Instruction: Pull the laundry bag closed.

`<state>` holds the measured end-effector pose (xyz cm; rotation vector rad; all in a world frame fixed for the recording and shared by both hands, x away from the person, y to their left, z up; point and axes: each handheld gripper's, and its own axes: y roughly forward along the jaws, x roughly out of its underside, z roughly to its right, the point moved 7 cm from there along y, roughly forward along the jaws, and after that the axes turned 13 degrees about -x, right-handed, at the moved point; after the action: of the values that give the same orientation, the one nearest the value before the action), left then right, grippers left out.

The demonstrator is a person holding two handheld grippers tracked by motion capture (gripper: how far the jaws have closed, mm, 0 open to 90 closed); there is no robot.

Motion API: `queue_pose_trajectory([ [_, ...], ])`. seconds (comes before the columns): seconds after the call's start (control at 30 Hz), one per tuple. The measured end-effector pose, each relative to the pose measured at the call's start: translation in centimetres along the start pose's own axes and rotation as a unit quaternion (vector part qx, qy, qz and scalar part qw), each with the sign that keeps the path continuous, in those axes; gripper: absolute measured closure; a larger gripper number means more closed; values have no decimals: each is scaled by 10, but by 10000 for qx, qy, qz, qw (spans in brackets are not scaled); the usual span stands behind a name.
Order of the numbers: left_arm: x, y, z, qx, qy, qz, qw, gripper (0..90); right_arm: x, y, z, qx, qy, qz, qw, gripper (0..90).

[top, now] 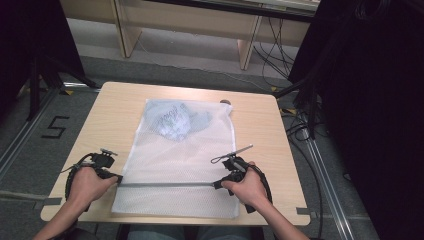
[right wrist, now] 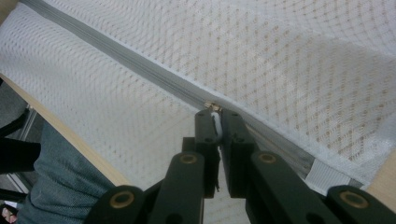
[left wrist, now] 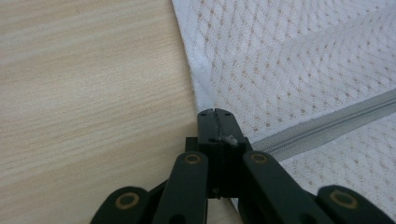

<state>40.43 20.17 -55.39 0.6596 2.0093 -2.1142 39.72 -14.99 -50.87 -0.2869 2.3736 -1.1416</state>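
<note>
A white mesh bag (top: 180, 155) lies flat on the wooden table (top: 115, 115), with a blue-grey garment (top: 175, 122) showing through its far half. A grey zipper (top: 165, 184) crosses the bag near the front edge. My left gripper (top: 119, 177) is shut on the bag's left edge at the zipper's end; in the left gripper view the jaws (left wrist: 215, 112) meet where the zipper (left wrist: 327, 123) reaches the seam. My right gripper (top: 216, 185) is shut on the zipper pull, whose white tab (right wrist: 215, 122) sits pinched between the jaws at the zipper (right wrist: 116, 56).
A small dark round thing (top: 226, 102) lies at the bag's far right corner. The table's front edge runs just behind both hands. Black curtains, stands and floor cables (top: 300, 130) flank the table. The person's trouser leg (right wrist: 51, 186) is below the edge.
</note>
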Motion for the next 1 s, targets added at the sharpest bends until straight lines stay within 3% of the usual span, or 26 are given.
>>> queue_pose_trajectory([
  [0.2,0,0,-1,-9,36,-14,10000,899,1,-2,2,-7,-71,-2,10000,869],
  [0.37,0,0,-1,-9,35,-16,10000,898,3,-5,3,4,123,7,9999,870],
  [0.6,0,0,-1,-8,38,-16,10000,899,4,-7,5,9,63,12,10000,869],
  [0.63,0,0,-1,-8,40,-18,10000,898,3,-7,7,9,-35,22,10000,869],
  [1.0,0,0,-1,-11,39,-17,10000,899,6,-14,12,-4,54,72,10000,870],
])
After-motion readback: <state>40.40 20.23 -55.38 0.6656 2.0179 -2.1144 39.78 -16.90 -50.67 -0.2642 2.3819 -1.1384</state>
